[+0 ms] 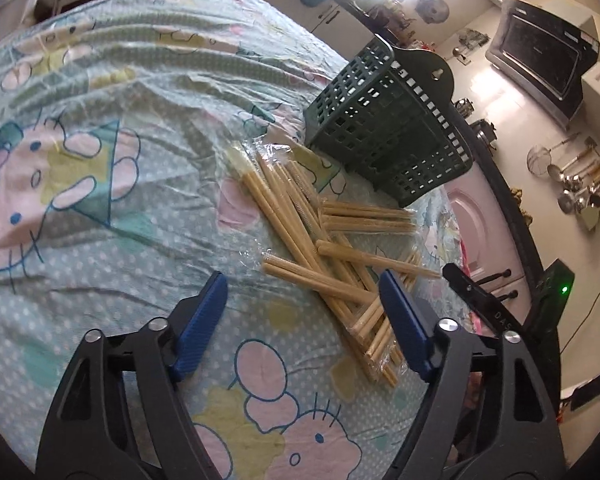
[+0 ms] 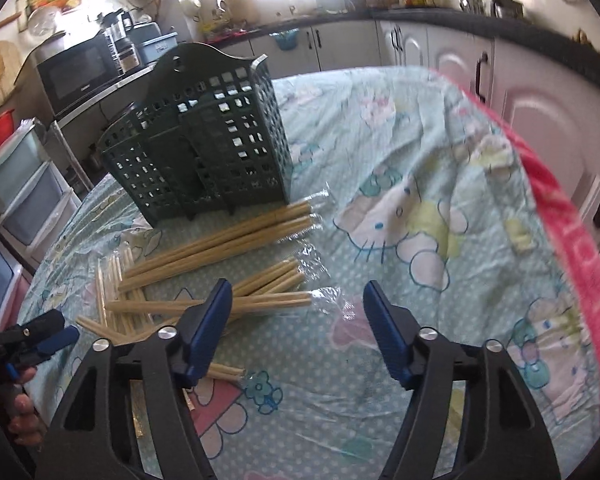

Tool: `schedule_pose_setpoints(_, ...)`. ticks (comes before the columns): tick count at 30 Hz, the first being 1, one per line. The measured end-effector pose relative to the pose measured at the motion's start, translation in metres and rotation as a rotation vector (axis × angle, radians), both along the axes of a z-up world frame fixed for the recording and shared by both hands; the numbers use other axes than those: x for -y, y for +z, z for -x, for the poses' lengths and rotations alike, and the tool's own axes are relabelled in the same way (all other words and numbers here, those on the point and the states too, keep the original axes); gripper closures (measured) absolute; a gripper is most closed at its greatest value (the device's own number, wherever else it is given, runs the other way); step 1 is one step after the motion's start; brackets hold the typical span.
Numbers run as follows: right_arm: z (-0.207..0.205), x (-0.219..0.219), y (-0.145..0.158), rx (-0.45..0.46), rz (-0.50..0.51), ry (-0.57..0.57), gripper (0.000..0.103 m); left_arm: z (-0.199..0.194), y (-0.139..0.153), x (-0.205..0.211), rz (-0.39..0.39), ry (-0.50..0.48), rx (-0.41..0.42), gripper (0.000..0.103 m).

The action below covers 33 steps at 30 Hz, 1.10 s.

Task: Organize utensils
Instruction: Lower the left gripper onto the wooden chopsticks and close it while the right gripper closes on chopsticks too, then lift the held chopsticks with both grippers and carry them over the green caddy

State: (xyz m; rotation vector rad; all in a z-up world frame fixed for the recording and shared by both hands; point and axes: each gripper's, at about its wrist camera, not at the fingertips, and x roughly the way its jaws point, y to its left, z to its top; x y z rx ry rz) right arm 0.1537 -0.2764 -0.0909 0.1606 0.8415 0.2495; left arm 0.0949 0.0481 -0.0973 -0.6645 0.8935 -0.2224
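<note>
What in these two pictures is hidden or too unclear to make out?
- Inside of the green caddy: both views show only its slotted walls, so whether it holds anything cannot be told.
- Chopstick pile: in the left wrist view the left gripper finger covers some ends; an exact count is not possible.
- Hanging utensils: too small, left wrist view.
- Right gripper: its left finger hides some chopstick middles.

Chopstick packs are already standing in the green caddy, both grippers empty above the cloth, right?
Not quite. The chopstick packs lie on the tablecloth in front of the green caddy, as the right wrist view shows. The left gripper and right gripper are indeed empty.
</note>
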Motion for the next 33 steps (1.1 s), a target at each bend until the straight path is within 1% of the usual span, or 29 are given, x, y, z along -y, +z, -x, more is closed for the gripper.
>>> schedule_pose_setpoints(3,-0.005,0.005,-0.005,-0.025,-0.039,-0.008,0.047,-0.002,-0.002,-0.005,0.02,0.016,0.001,0.041)
schedule_pose_setpoints(6,-0.009,0.01,-0.008,-0.044,-0.079,-0.02,0.049,-0.007,-0.005,-0.007,0.031,0.03,-0.008,0.047)
schedule_pose_setpoints(8,-0.012,0.014,-0.011,-0.062,-0.109,-0.031,0.05,-0.009,-0.006,-0.009,0.034,0.041,-0.013,0.054)
schedule_pose_setpoints(9,-0.014,0.016,-0.013,-0.072,-0.127,-0.035,0.05,-0.01,-0.007,-0.01,0.033,0.045,-0.014,0.056)
schedule_pose_setpoints(11,-0.016,0.019,-0.016,-0.089,-0.158,-0.04,0.055,-0.01,-0.007,-0.01,0.031,0.048,-0.016,0.063)
schedule_pose_setpoints(14,-0.016,0.022,-0.018,-0.099,-0.181,-0.042,0.066,-0.012,-0.009,-0.012,0.021,0.056,-0.021,0.072)
schedule_pose_setpoints(15,-0.015,0.023,-0.018,-0.1,-0.189,-0.038,0.072,-0.012,-0.008,-0.012,0.021,0.059,-0.023,0.073)
schedule_pose_setpoints(16,-0.015,0.024,-0.017,-0.098,-0.192,-0.037,0.075,-0.013,-0.009,-0.013,0.023,0.061,-0.025,0.076)
schedule_pose_setpoints(18,-0.014,0.025,-0.015,-0.091,-0.201,-0.031,0.09,-0.013,-0.009,-0.014,0.019,0.066,-0.026,0.082)
schedule_pose_setpoints(20,-0.012,0.025,-0.01,-0.074,-0.2,-0.023,0.097,-0.012,-0.01,-0.016,0.02,0.065,-0.025,0.087)
schedule_pose_setpoints(23,-0.008,0.025,0.0,-0.04,-0.193,-0.013,0.099,-0.011,-0.006,-0.016,0.013,0.058,-0.011,0.095)
schedule_pose_setpoints(29,0.0,0.021,0.029,0.033,-0.175,0.024,0.099,-0.006,0.014,-0.012,-0.017,0.033,0.059,0.097)
schedule_pose_setpoints(33,0.004,0.01,0.052,0.09,-0.15,0.071,0.099,-0.007,0.039,-0.006,-0.063,0.001,0.129,0.098)
